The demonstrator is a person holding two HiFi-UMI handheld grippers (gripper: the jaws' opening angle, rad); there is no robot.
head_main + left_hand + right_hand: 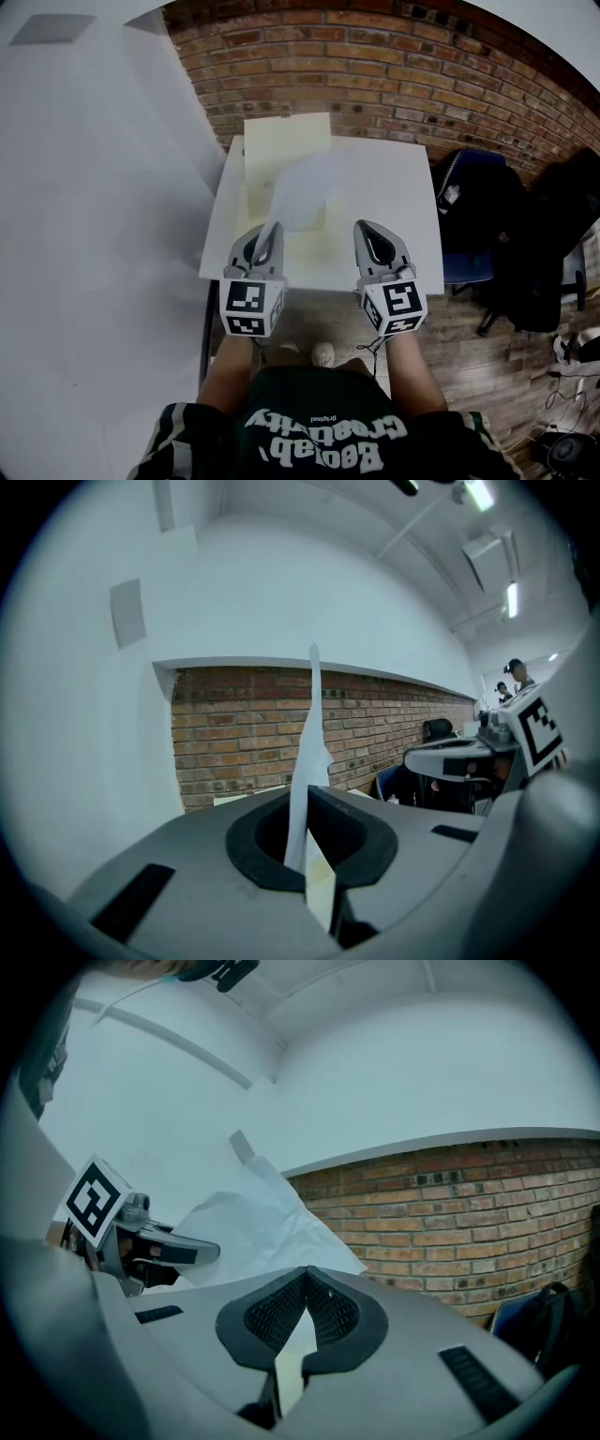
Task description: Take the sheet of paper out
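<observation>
**While pinched in the closed left gripper (272, 230), upright over the table (398, 197)**

Thin, white, slightly creased sheet of paper (305, 192), a narrow standing sliver edge-on in the left gripper view (309, 752). Gripped at its near edge, pads pressed tight on it, above a flat cream rectangle (281, 141) on the white tabletop. Just beside, clear of the paper: right gripper (367, 230), ribbed black pads (281, 1312) meeting tip to tip on nothing. Both held roughly level, side by side, facing the rough red brick wall (375, 66).

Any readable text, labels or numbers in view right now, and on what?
"Beolab Creativity", seemingly: white print on the person's shirt, upside down; smaller print unreadable.
Cubes on left gripper and right gripper: square patterns, no words.
On the sheet of paper: none visible.
</observation>
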